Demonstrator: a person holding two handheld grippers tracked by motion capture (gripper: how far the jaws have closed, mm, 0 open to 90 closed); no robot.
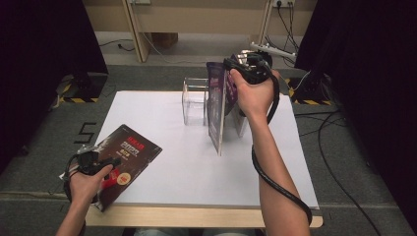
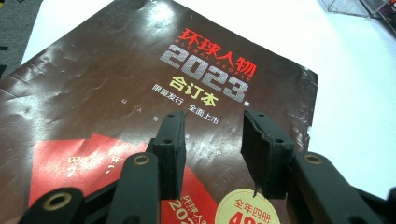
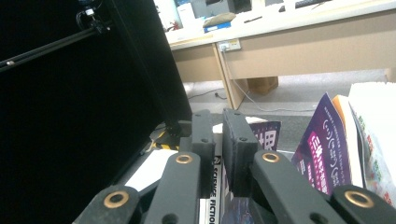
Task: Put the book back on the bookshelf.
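1. Clear acrylic magazine rack (image 1: 194, 101) standing at the far middle of the white table top (image 1: 162, 123); left compartments bare, right side blocked from the high view by the raised magazine.
2. Purple magazine (image 1: 216, 105) held upright, edge-on, lower corner just above the table beside the rack.
3. Right gripper (image 1: 235, 63) clamped on that magazine's top edge, jaws nearly together with the spine pinched between them (image 3: 218, 184); spine lettering only partly legible.
4. More magazines (image 3: 348, 140) leaning at the right of the right gripper view, cut off by the frame; covers hard to read.
5. Dark brown magazine (image 1: 123, 160) lying flat at the near left corner of the table, near corner overhanging the edge; red title and "2023" readable on its cover (image 2: 140, 93).
6. Left gripper (image 1: 115, 161) hovering just above that cover, jaws apart, nothing between them; contact with the cover impossible to judge.
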